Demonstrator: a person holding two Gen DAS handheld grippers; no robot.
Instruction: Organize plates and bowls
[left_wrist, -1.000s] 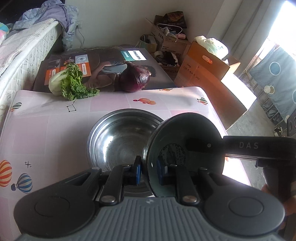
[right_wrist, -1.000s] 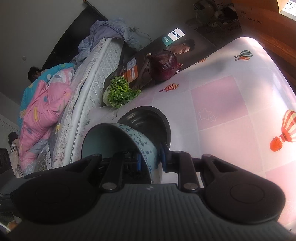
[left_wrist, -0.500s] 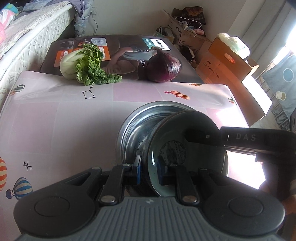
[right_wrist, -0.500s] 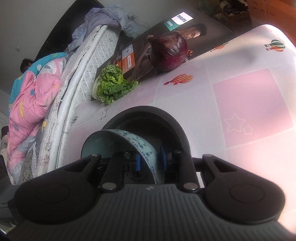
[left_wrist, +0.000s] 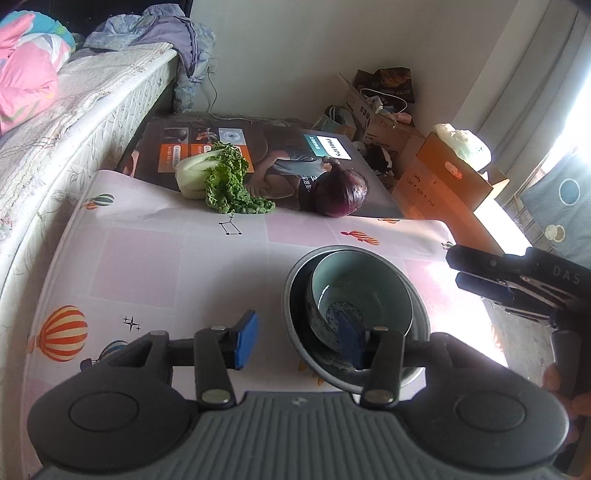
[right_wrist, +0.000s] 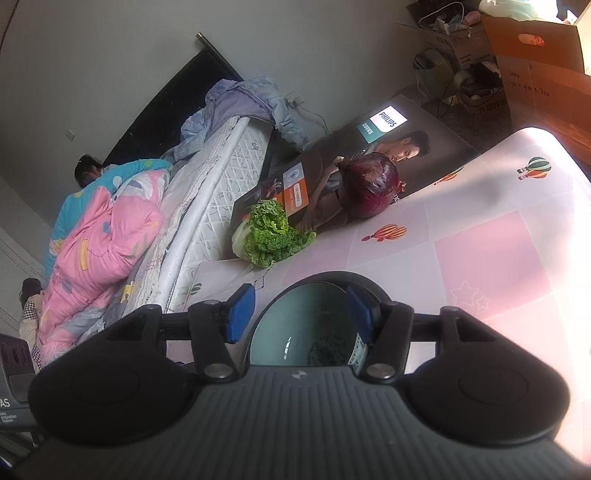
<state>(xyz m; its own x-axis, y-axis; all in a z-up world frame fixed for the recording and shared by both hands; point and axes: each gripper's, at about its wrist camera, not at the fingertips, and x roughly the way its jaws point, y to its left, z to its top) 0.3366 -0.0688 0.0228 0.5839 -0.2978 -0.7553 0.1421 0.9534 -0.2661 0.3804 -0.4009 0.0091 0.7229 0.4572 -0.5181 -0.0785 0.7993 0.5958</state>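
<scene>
Left wrist view: left tool (left_wrist: 297, 341) spread wide, gripping nothing. Its right pad hangs over the near rim of the steel bowl (left_wrist: 295, 339), low enough that it may be inside the rim; I cannot tell if it touches. Teal bowl (left_wrist: 360, 299) sits nested in the steel bowl, tilted, leaning toward the near wall and not seated flat. Both stand on the desk (left_wrist: 155, 266), on its right half, near the bright edge.

Right wrist view: right tool (right_wrist: 299, 315) also spread open, empty, pads either side of the teal bowl (right_wrist: 306, 332) but apart from it.

Risks as I judge them:
- Tilted bowl could rock or slide if I pull either tool back carelessly; a pad catching a rim would drag the stack.
- Left pad looks closest to the steel rim. Lifting straight up first seems safer than retreating sideways.
- Stack is nearer the right desk edge than I like; a shove that way might send it off.
- Glare on that side hides the edge, so I misjudge clearance easily.

Lettuce (left_wrist: 218, 177) and red cabbage (left_wrist: 341, 192) lie well apart at the far edge, no concern.
</scene>
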